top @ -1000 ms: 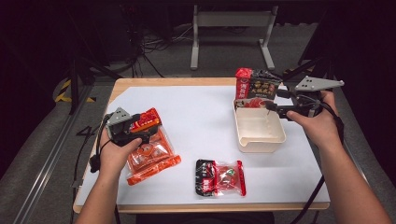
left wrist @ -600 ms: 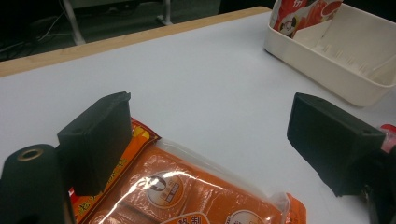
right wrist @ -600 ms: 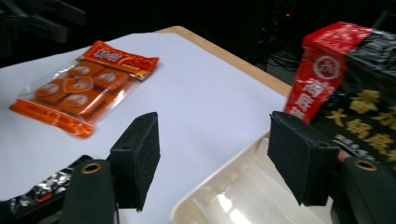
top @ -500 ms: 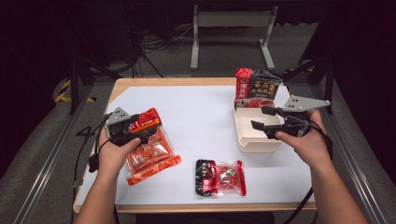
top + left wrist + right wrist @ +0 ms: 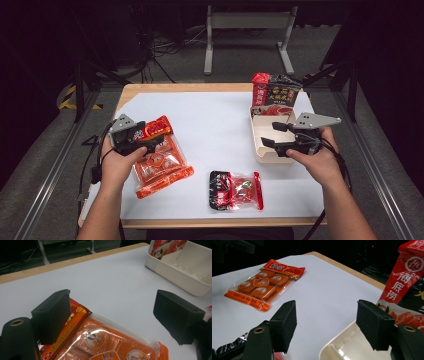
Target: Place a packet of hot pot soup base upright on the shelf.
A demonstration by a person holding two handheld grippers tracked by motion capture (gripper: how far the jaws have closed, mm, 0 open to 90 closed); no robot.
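At left of the frame, the left gripper point(image 5: 152, 142) hovers open-jawed over an orange snack packet point(image 5: 161, 165), seemingly to grasp it, while the right gripper point(image 5: 272, 135) waits, jaws apart, above the white tray point(image 5: 265, 152).

my surface point(image 5: 220, 125): white, wood-edged | red-black packet point(image 5: 235, 190) near my front edge | metal stand point(image 5: 247, 22) on floor beyond

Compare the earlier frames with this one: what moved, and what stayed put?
The right gripper, jaws open and empty, drew back from the upright packets toward the person, over the white bin. The left gripper stayed over the orange packet; the red-black packet never moved.
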